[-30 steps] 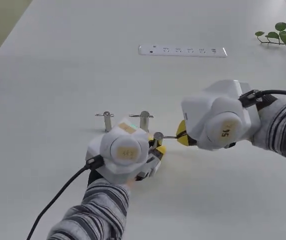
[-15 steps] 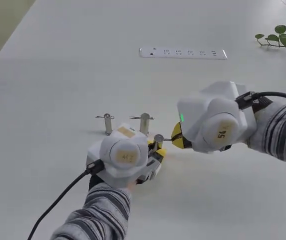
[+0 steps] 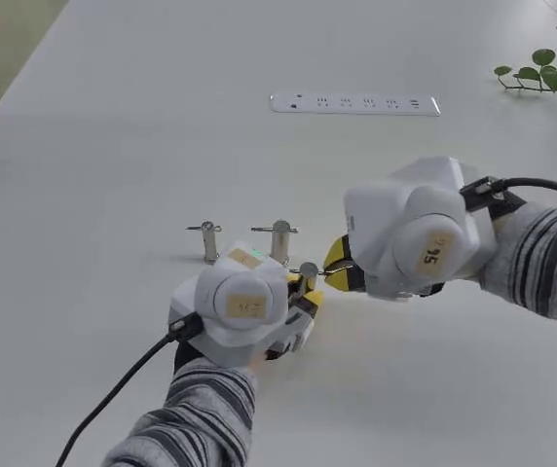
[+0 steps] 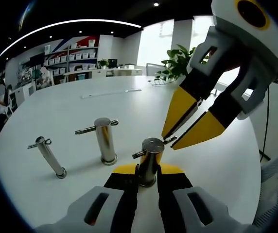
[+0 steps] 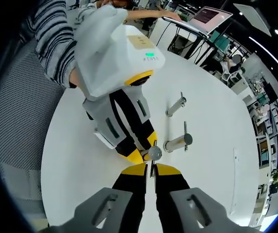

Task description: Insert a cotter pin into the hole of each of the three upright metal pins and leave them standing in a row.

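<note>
Two upright metal pins [image 3: 208,240] [image 3: 279,238] stand side by side on the white table, each with a cotter pin through its top. A third metal pin [image 3: 309,271] [image 4: 148,154] [image 5: 154,153] stands to their right, and my left gripper [image 3: 303,292] [image 4: 147,171] is shut on its lower shaft. My right gripper [image 3: 335,268] [image 5: 151,170] is shut on a cotter pin [image 4: 169,140] [image 5: 151,168] at this pin's head. The cotter pin's tip [image 4: 138,155] sticks out on the pin's far side. In the left gripper view the right gripper [image 4: 172,141] reaches in from the upper right.
A white power strip [image 3: 356,102] lies at the back of the table. Green plant leaves [image 3: 546,66] reach in at the far right corner. The left gripper's black cable [image 3: 113,389] trails toward the near left.
My right gripper has moved left, closing the gap to the held pin and carrying the cotter pin into its head. The left gripper and the other two pins stay put.
</note>
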